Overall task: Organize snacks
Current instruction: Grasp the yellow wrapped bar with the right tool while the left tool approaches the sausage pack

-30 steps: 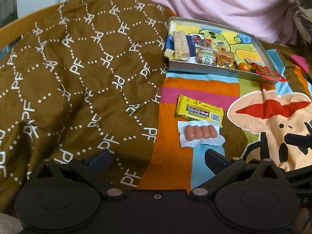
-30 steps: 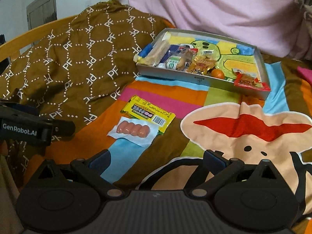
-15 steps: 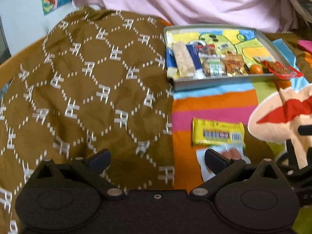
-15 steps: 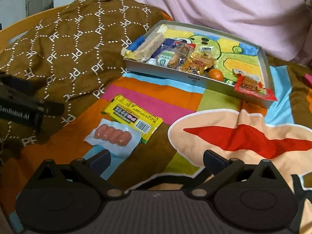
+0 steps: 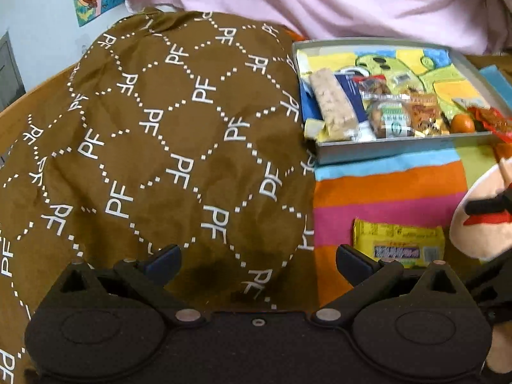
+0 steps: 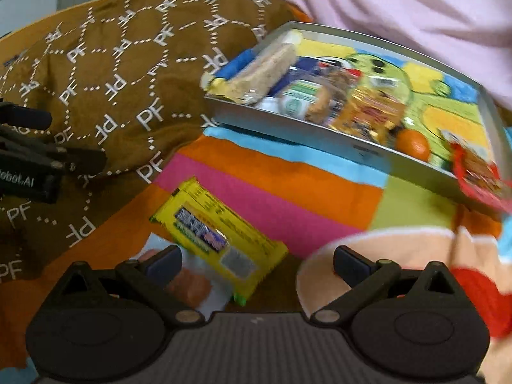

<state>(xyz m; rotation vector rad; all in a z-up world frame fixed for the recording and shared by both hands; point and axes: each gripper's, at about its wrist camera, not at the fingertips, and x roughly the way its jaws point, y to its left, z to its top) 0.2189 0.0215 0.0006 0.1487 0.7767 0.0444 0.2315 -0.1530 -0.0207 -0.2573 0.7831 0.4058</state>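
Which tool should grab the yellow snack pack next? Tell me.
Probably the right tool: the yellow snack pack lies between its open fingers. The left tool hovers open over the brown cloth.

colourful blanket (image 6: 288, 188) carries tray (image 6: 358, 150), yellow packet (image 6: 220, 240), sausage pack (image 6: 192, 288).

Open striped blanket between wrapper and tray

The yellow wrapper (image 6: 220, 240) and sausage pack (image 6: 188, 284) lie low between the right fingers (image 6: 163, 262); the brown cushion (image 6: 112, 96) crowds the left, the tray (image 6: 320, 137) wall bars beyond.
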